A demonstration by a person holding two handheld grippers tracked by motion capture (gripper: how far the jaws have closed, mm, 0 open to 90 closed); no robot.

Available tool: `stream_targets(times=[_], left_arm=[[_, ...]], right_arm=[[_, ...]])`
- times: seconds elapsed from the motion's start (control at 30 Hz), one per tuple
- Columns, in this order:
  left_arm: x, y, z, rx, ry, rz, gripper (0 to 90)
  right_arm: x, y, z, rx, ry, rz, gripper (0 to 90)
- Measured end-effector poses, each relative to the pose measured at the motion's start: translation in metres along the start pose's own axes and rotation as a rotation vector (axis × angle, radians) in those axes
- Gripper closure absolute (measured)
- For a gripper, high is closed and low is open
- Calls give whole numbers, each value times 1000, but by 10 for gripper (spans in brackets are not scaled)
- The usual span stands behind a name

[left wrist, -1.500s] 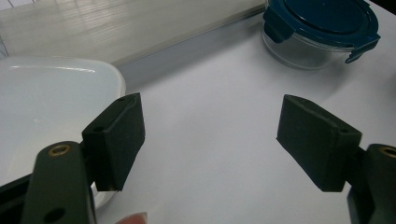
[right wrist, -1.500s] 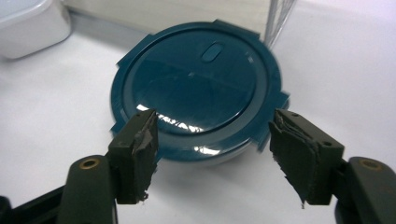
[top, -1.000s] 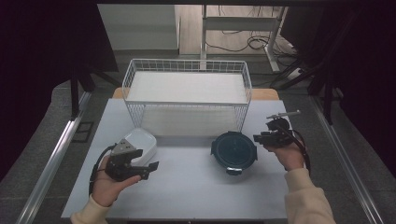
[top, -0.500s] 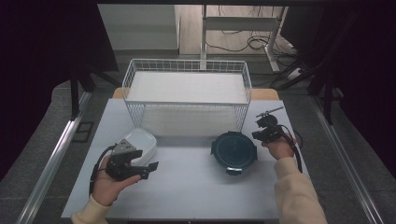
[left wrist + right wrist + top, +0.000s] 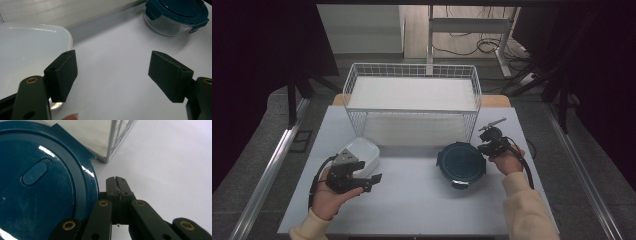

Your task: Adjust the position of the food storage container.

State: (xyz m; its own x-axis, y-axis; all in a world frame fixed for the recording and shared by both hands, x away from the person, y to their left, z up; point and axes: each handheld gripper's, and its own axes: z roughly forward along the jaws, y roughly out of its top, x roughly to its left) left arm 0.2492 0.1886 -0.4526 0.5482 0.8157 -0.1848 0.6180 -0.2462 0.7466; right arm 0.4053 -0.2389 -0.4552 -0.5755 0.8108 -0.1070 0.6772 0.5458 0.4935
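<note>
On the desk (image 5: 412, 200), the round glass container with a blue lid (image 5: 460, 163) sits just in front of the wire basket (image 5: 412, 95), near its right corner. The right gripper (image 5: 488, 144) rests just beside the lid's rim; its jaws have just been closing and now meet with nothing between them. The left gripper (image 5: 357, 180) holds its jaws wide apart (nothing gripped), next to the white container (image 5: 362, 152).
</note>
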Motion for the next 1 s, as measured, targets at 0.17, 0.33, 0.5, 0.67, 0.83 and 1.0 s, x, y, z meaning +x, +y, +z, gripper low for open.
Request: stream_targets(times=[0.17, 0.33, 0.5, 0.67, 0.83, 1.0], left_arm=[[0, 0, 1, 3, -2, 0, 233], [1, 0, -1, -2, 1, -3, 234], [2, 0, 0, -1, 1, -6, 234], [1, 0, -2, -5, -1, -4, 234], [3, 0, -1, -3, 2, -11, 235], [2, 0, -2, -5, 0, -9, 235]], right_arm=[[13, -3, -1, -1, 27, -20, 899], [27, -3, 1, 0, 41, -59, 899], [46, -3, 3, -7, 73, -117, 899], [51, 0, 5, -20, 84, -134, 899], [56, 3, 7, -26, 97, -155, 899], [65, 5, 8, -28, 107, -180, 899]])
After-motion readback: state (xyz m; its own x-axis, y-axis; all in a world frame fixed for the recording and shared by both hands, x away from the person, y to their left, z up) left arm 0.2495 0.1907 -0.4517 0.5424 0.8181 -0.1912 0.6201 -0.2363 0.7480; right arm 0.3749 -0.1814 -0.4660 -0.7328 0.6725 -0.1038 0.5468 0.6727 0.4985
